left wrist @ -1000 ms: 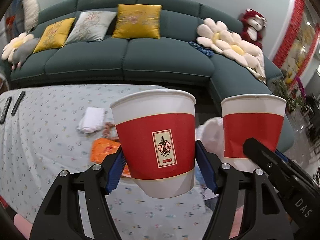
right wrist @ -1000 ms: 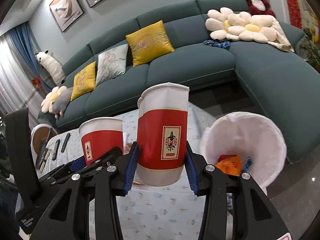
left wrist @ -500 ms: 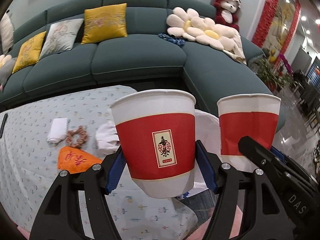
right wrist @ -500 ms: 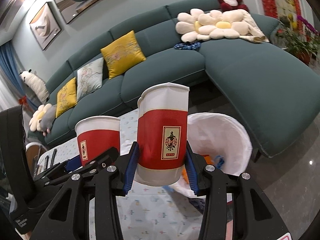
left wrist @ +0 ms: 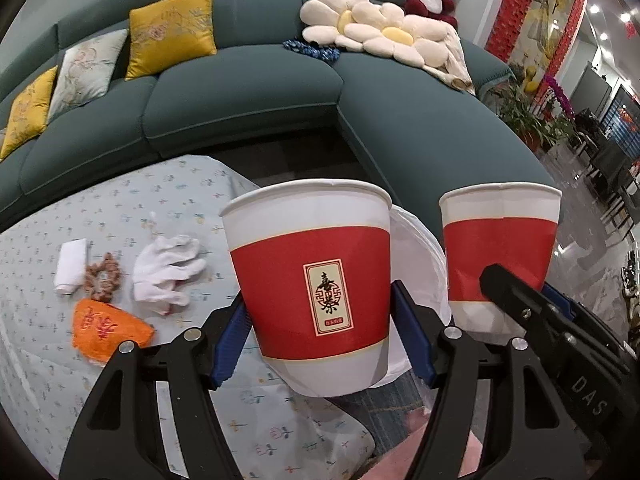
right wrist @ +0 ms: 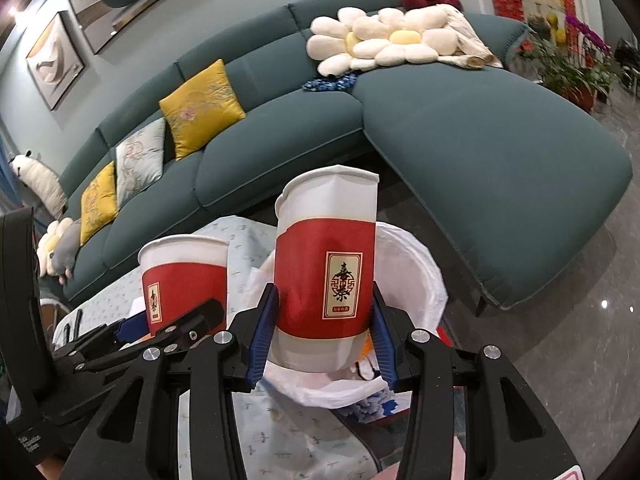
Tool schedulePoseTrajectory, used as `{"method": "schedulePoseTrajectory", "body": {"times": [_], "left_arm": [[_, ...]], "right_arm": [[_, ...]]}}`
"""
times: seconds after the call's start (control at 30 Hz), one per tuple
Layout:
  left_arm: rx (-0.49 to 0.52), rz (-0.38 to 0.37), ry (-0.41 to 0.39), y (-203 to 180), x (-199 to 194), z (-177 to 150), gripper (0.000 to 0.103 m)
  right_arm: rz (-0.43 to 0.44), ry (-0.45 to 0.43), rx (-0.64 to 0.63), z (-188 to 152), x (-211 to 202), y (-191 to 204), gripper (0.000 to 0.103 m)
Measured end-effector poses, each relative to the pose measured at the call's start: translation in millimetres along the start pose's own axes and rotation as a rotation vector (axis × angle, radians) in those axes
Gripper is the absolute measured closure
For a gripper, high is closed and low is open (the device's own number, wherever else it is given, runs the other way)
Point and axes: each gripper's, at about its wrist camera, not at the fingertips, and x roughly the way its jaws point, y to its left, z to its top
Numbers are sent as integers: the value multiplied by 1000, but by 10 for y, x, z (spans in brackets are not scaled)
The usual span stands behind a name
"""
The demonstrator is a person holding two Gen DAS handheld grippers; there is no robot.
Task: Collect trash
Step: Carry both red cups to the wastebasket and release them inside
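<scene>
Both grippers, left (left wrist: pixel 322 336) and right (right wrist: pixel 323 332), clamp paper cups (left wrist: pixel 310 292) (right wrist: pixel 326 272) beside the bin (right wrist: pixel 424 280); next, centre over it and release.

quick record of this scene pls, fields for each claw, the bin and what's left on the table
left claw: shut on round paper cup
right claw: shut on squashed paper cup
trash bin: white liner, wrappers inside, beyond the right claw's cup
table: orange packet, crumpled white tissue, scrunchie, rolled white cloth
backdrop: green sofa
</scene>
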Motion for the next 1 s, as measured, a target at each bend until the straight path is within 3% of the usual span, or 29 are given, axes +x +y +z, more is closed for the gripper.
{"method": "schedulePoseTrajectory", "body": {"times": [0.2, 0.27, 0.37, 0.8, 0.93, 1.0], "left_arm": [[-25, -32, 37, -20, 224, 43, 38], [-42, -31, 47, 0, 274, 62, 27], [-57, -18, 37, 55, 294, 79, 23], [-148, 39, 36, 551, 287, 24, 22], [-186, 72, 28, 773, 227, -20, 22], [-212, 90, 23, 926, 179, -72, 22]], "right_arm": [[-23, 29, 11, 41, 180, -132, 60], [-27, 35, 11, 44, 220, -132, 60], [-33, 40, 18, 61, 292, -135, 60], [-25, 82, -34, 34, 538, 203, 59], [-30, 80, -52, 4, 537, 361, 48], [-31, 81, -63, -23, 539, 440, 48]]}}
